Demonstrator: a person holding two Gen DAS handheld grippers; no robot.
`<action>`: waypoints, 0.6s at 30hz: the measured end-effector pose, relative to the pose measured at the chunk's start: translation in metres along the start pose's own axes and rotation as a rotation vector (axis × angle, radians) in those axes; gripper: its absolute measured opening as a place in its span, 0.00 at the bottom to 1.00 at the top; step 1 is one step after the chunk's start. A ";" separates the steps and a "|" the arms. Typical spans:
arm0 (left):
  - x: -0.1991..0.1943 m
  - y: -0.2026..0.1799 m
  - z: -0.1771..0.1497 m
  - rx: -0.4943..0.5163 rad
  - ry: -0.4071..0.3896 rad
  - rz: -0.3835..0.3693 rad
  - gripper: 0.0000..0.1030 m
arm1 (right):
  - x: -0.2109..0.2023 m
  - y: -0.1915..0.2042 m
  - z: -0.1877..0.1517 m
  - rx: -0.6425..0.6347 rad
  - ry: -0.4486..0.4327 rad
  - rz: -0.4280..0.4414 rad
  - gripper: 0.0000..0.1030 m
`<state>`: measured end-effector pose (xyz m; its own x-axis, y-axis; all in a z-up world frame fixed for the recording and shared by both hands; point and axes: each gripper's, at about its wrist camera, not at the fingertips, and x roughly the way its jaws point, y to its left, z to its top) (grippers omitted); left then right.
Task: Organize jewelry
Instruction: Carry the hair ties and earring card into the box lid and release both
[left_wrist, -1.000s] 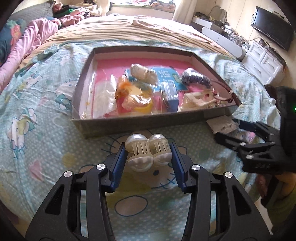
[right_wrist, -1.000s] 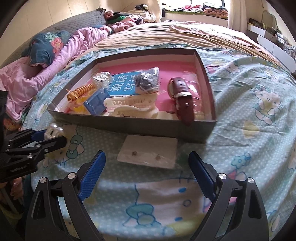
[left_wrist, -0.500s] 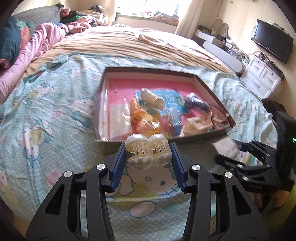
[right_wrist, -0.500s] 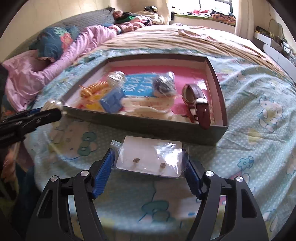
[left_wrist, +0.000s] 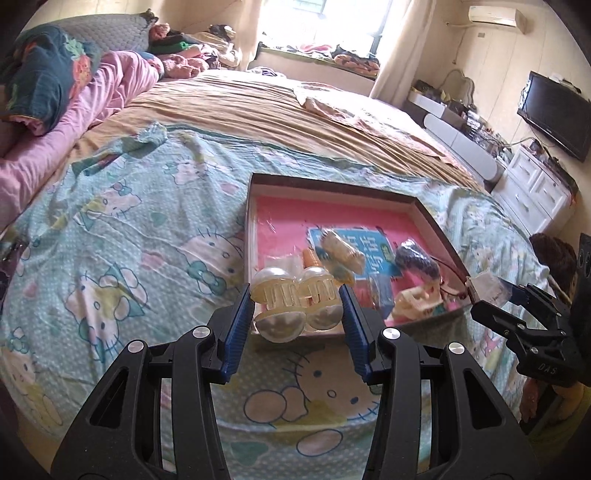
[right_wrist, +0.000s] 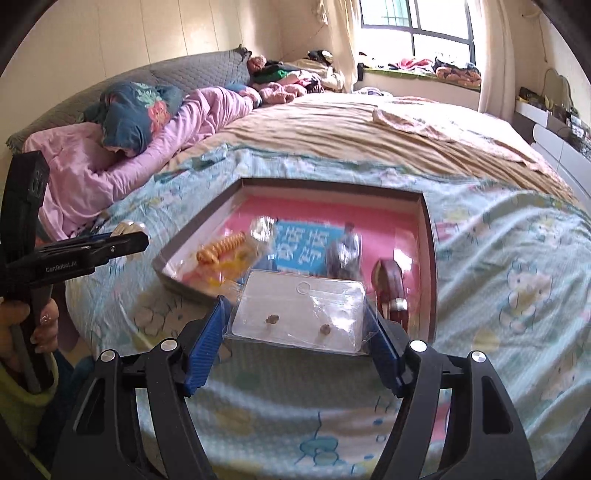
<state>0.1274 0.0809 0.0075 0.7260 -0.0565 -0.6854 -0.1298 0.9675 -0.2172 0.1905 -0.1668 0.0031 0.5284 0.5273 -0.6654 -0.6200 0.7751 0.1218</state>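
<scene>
left claw (left_wrist: 297, 308) clamps pearl hair clip (left_wrist: 295, 303) | above tray (left_wrist: 424, 212) near edge | bedspread (left_wrist: 122, 236)

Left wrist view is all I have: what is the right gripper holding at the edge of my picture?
Observer: The right gripper is shut on a clear plastic bag holding a white card with two small studs.
Operator: Where is it relative to the tray?
Observer: It overlaps the near wall of the dark-walled, pink-floored tray.
Operator: Anything on the tray's right side?
Observer: A brown leather strap lies along the right wall.
</scene>
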 end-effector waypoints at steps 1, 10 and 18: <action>0.001 0.001 0.003 -0.004 -0.003 0.003 0.37 | 0.001 0.001 0.003 -0.003 -0.005 0.000 0.68; 0.011 0.004 0.019 -0.011 -0.004 0.003 0.37 | 0.012 0.002 0.026 -0.011 -0.041 -0.008 0.68; 0.025 0.001 0.031 0.005 0.010 0.008 0.37 | 0.022 -0.001 0.036 -0.005 -0.046 -0.018 0.68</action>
<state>0.1661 0.0880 0.0116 0.7185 -0.0515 -0.6936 -0.1316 0.9692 -0.2083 0.2237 -0.1434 0.0143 0.5653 0.5288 -0.6331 -0.6130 0.7829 0.1065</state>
